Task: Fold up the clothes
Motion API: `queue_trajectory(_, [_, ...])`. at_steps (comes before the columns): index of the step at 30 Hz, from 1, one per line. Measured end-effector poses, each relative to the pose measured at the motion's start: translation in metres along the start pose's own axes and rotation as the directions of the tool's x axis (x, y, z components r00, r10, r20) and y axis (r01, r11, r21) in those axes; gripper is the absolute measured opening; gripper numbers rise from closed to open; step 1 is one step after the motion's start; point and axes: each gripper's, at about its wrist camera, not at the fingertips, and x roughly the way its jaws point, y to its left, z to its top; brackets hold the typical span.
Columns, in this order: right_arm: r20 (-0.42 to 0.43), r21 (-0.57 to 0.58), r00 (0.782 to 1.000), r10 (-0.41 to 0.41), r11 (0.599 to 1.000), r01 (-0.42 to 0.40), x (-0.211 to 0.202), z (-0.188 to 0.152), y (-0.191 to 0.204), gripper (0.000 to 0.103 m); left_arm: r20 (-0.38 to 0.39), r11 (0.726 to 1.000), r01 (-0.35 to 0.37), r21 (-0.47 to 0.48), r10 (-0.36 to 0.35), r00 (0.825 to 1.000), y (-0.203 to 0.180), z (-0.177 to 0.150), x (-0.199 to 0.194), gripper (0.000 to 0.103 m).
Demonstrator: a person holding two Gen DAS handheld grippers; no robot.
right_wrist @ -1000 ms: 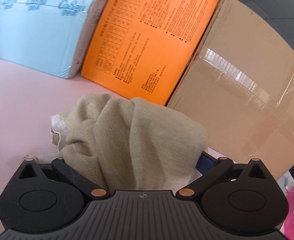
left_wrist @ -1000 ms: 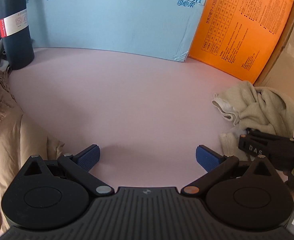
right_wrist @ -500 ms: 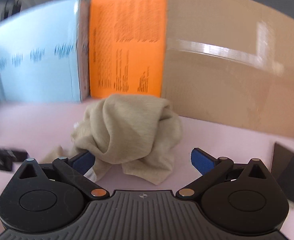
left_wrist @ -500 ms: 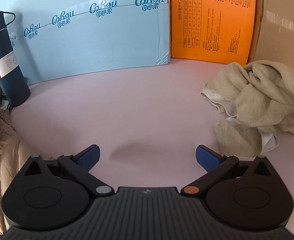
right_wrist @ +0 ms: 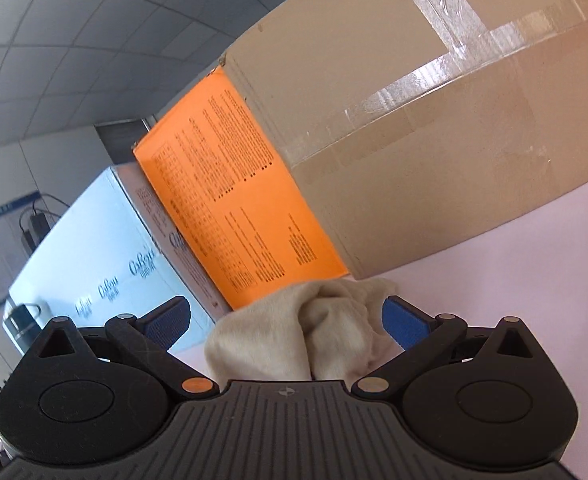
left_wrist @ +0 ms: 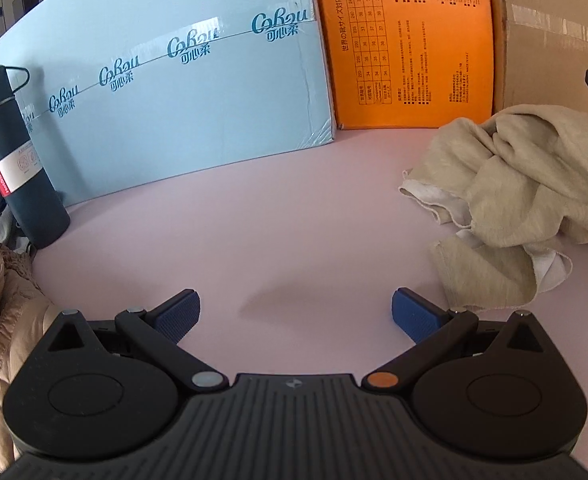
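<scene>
One crumpled beige cloth (left_wrist: 513, 196) lies soft and light on pink table (left_wrist: 254, 220); I'd pinch its hem. Both my grippers, left (left_wrist: 295, 312) and right (right_wrist: 286, 320), gape, holding nothing.

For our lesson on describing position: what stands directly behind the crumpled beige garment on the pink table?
Behind the beige garment stand the orange box and the brown cardboard box, side by side. The garment hides the foot of the cardboard box, so whether they touch cannot be seen.
</scene>
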Motion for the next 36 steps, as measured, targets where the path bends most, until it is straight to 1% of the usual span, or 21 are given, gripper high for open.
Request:
queue_trajectory(2, [0.026, 0.012, 1.000, 0.014, 1.000, -0.014, 0.001, -0.006, -0.006, 0.103, -0.023, 0.998, 0.030, -0.055, -0.031, 0.999, 0.007, 0.001, 0.004, 0.103])
queue_trajectory(5, [0.017, 0.022, 1.000, 0.025, 0.999, -0.025, 0.002, -0.006, -0.009, 0.103, -0.036, 0.994, 0.056, -0.091, -0.059, 0.998, 0.013, 0.001, 0.007, 0.103])
queue_trajectory(12, [-0.015, 0.043, 0.999, 0.049, 0.998, -0.049, 0.006, -0.005, -0.015, 0.103, -0.029, 0.995, 0.057, -0.078, -0.060, 0.998, 0.011, -0.001, 0.006, 0.103])
queue_trajectory(14, [-0.037, 0.036, 0.998, 0.045, 0.998, -0.044, 0.008, -0.006, -0.014, 0.098, -0.031, 0.995, 0.060, -0.082, -0.062, 0.998, 0.011, -0.002, 0.006, 0.103])
queue_trajectory(15, [-0.049, 0.031, 0.998, 0.043, 0.999, -0.041, 0.010, -0.006, -0.013, 0.086, -0.031, 0.995, 0.062, -0.084, -0.065, 0.997, 0.012, -0.002, 0.005, 0.103])
queue_trajectory(16, [-0.064, 0.029, 0.997, 0.039, 0.999, -0.037, 0.012, -0.007, -0.012, 0.057, -0.032, 0.994, 0.063, -0.085, -0.066, 0.997, 0.013, -0.003, 0.005, 0.103])
queue_trajectory(17, [-0.082, 0.032, 0.996, 0.033, 0.999, -0.031, 0.013, -0.007, -0.013, 0.041, -0.032, 0.994, 0.064, -0.085, -0.067, 0.997, 0.013, -0.003, 0.006, 0.103])
queue_trajectory(18, [-0.101, 0.037, 0.995, 0.027, 0.999, -0.023, 0.015, -0.008, -0.015, 0.016, -0.032, 0.994, 0.063, -0.085, -0.066, 0.997, 0.013, -0.003, 0.006, 0.103])
queue_trajectory(19, [-0.109, 0.046, 0.994, 0.029, 0.999, -0.024, 0.016, -0.008, -0.016, 0.014, -0.031, 0.994, 0.063, -0.084, -0.066, 0.997, 0.013, -0.003, 0.006, 0.103])
queue_trajectory(23, [-0.099, 0.085, 0.993, 0.065, 0.995, -0.057, 0.010, -0.008, -0.022, 0.012, -0.032, 0.994, 0.065, -0.084, -0.068, 0.997, 0.015, -0.004, 0.006, 0.103])
queue_trajectory(27, [-0.074, 0.166, 0.985, 0.156, 0.976, -0.142, 0.000, -0.005, -0.025, 0.011, -0.033, 0.994, 0.068, -0.086, -0.071, 0.997, 0.016, -0.005, 0.005, 0.103])
queue_trajectory(29, [-0.046, 0.205, 0.975, 0.219, 0.957, -0.205, -0.008, 0.000, -0.022, 0.011, -0.034, 0.994, 0.071, -0.087, -0.074, 0.997, 0.017, -0.005, 0.004, 0.103])
queue_trajectory(31, [-0.018, 0.213, 0.959, 0.281, 0.939, -0.271, -0.018, 0.006, -0.018, 0.011, -0.035, 0.993, 0.073, -0.088, -0.076, 0.996, 0.018, -0.006, 0.004, 0.103])
queue_trajectory(32, [-0.005, 0.214, 0.950, 0.312, 0.928, -0.304, -0.023, 0.009, -0.016, 0.011, -0.036, 0.993, 0.073, -0.089, -0.076, 0.996, 0.018, -0.006, 0.004, 0.103])
queue_trajectory(33, [0.001, 0.211, 0.935, 0.354, 0.914, -0.347, -0.028, 0.013, -0.013, 0.011, -0.037, 0.993, 0.072, -0.093, -0.076, 0.996, 0.018, -0.006, 0.004, 0.103])
queue_trajectory(34, [0.004, 0.206, 0.916, 0.401, 0.896, -0.393, -0.032, 0.016, -0.010, 0.011, -0.039, 0.993, 0.073, -0.095, -0.077, 0.996, 0.019, -0.005, 0.003, 0.103])
queue_trajectory(35, [0.004, 0.198, 0.885, 0.465, 0.867, -0.456, -0.036, 0.020, -0.006, 0.011, -0.040, 0.992, 0.074, -0.099, -0.078, 0.996, 0.020, -0.005, 0.003, 0.103])
queue_trajectory(36, [0.001, 0.189, 0.845, 0.535, 0.830, -0.525, -0.040, 0.024, -0.002, 0.011, -0.041, 0.992, 0.073, -0.104, -0.077, 0.996, 0.021, -0.005, 0.003, 0.103])
